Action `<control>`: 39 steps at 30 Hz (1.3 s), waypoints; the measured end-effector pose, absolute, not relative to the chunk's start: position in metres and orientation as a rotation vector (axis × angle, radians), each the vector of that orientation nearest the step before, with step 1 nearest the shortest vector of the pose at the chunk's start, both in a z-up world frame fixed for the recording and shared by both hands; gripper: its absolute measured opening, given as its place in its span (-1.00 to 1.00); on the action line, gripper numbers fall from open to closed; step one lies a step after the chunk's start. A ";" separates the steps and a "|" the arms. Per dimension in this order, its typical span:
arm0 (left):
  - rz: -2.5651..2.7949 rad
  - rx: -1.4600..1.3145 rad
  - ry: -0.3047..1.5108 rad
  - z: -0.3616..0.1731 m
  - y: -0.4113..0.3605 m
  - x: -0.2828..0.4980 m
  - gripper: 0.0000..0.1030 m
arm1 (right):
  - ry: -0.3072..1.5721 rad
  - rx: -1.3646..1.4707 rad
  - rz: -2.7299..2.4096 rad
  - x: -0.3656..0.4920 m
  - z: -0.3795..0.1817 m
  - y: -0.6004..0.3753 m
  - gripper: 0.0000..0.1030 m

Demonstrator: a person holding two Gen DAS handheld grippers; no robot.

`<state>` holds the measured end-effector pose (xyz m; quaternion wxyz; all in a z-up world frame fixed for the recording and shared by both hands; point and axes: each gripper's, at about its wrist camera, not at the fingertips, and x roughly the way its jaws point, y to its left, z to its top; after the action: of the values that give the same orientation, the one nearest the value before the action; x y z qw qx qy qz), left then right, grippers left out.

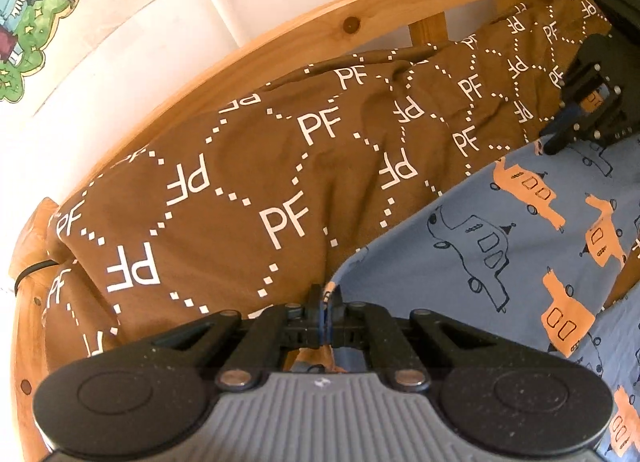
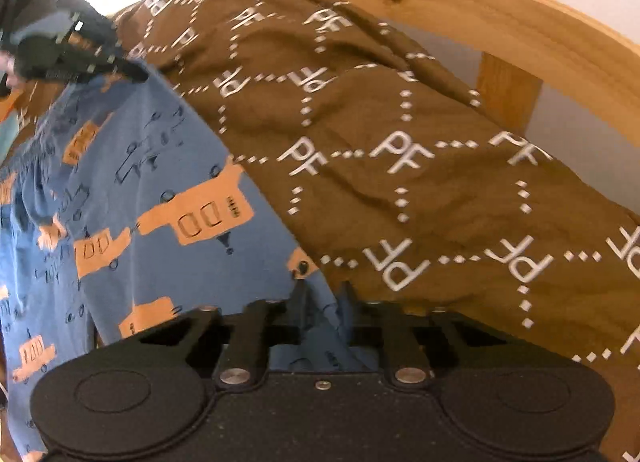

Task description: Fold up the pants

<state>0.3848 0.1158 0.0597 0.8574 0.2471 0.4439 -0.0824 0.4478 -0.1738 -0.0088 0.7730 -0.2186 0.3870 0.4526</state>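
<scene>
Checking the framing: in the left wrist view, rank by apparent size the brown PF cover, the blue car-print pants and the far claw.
1. Brown PF cover
2. Blue car-print pants, partly cropped
3. Right claw, farther away, so it looks smaller

Left gripper (image 1: 325,302) points steeply down, jaws clamped together on cloth. Right gripper (image 2: 322,296) tilts down likewise (jaws nearly shut, a fold pinched between them).

Bright daylight; wall (image 1: 120,74) blown out white (upper left); fisheye bends edges; right view motion-blurred.
</scene>
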 end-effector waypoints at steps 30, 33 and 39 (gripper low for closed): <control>-0.197 0.401 0.878 0.103 0.178 0.372 0.35 | 0.676 -0.617 0.943 0.473 0.025 -0.127 0.45; -0.204 0.423 0.882 0.102 0.174 0.370 0.35 | 0.707 -0.630 0.948 0.471 0.019 -0.121 0.36; -0.241 0.504 0.932 0.085 0.162 0.376 0.34 | 0.750 -0.621 0.887 0.473 0.010 -0.113 0.14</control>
<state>0.3760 0.1623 0.0854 0.8561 0.2398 0.4432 -0.1149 0.4728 -0.1129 0.0099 0.7910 -0.2884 0.3483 0.4120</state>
